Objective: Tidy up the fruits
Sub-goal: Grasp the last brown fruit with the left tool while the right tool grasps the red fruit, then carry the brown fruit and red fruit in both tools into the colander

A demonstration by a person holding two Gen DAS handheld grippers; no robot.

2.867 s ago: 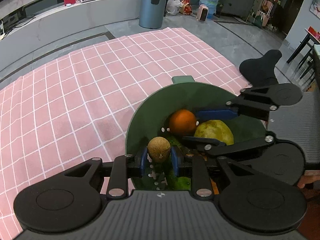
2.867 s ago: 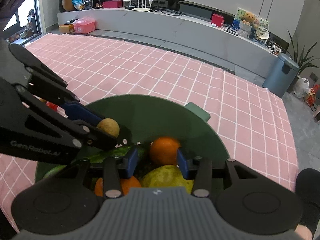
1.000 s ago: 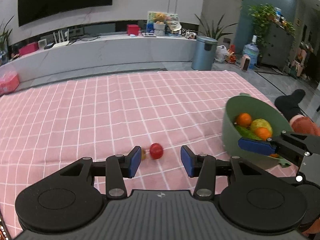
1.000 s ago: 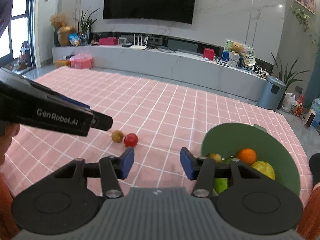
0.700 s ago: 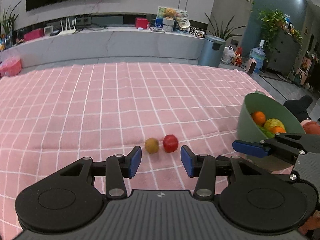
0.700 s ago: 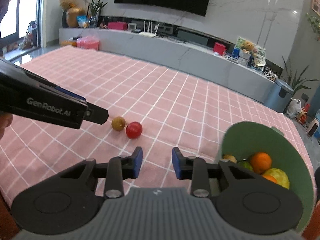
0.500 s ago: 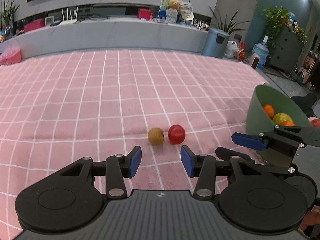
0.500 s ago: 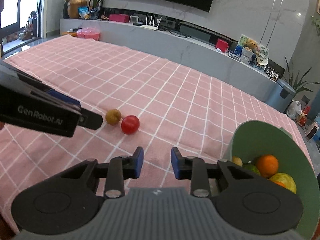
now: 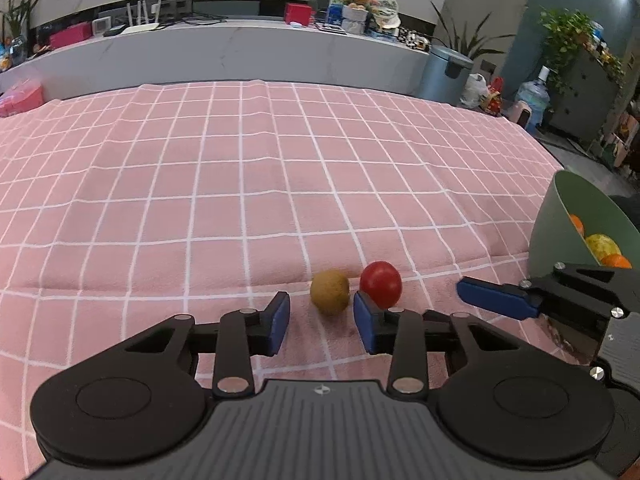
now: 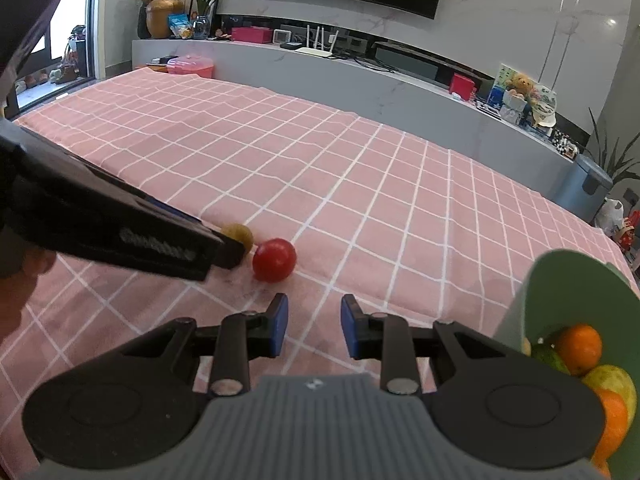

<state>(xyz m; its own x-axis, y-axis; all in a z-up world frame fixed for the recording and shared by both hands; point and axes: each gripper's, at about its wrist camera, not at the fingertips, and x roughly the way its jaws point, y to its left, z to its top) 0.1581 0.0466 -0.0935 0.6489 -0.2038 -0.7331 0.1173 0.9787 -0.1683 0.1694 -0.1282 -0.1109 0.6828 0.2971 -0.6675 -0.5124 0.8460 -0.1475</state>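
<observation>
From the left wrist view, the left tool [image 9: 320, 322] sits low over the surface covered by a pink cloth with a white grid [image 9: 240, 184], its blue-padded fingers apart and holding nothing. A small round brown fruit [image 9: 330, 291] lies on the cloth just ahead of the gap between the fingers, nearer the right-hand pad. A small round glossy red fruit [image 9: 380, 284] lies just beside it on the right, the two close together or touching; its lower edge is hidden behind the pad. Farther right, the right tool [image 9: 500, 302] reaches in from the side, one blue finger showing. Behind it stands a sage-green plastic bowl [image 9: 560, 216] holding an orange fruit [image 9: 577, 224] and a yellow-green fruit [image 9: 603, 246].

From the right wrist view, the right tool [image 10: 313, 330] has its blue-padded fingers apart, with bare cloth between them. The red fruit [image 10: 274, 260] lies ahead and to the left of the gap. The brown fruit [image 10: 239, 235] lies just beyond it, partly covered by the tip of the left tool [image 10: 120, 224], which crosses in from the left. The green bowl [image 10: 580, 292] sits at the right edge, piled with orange and green fruits.
</observation>
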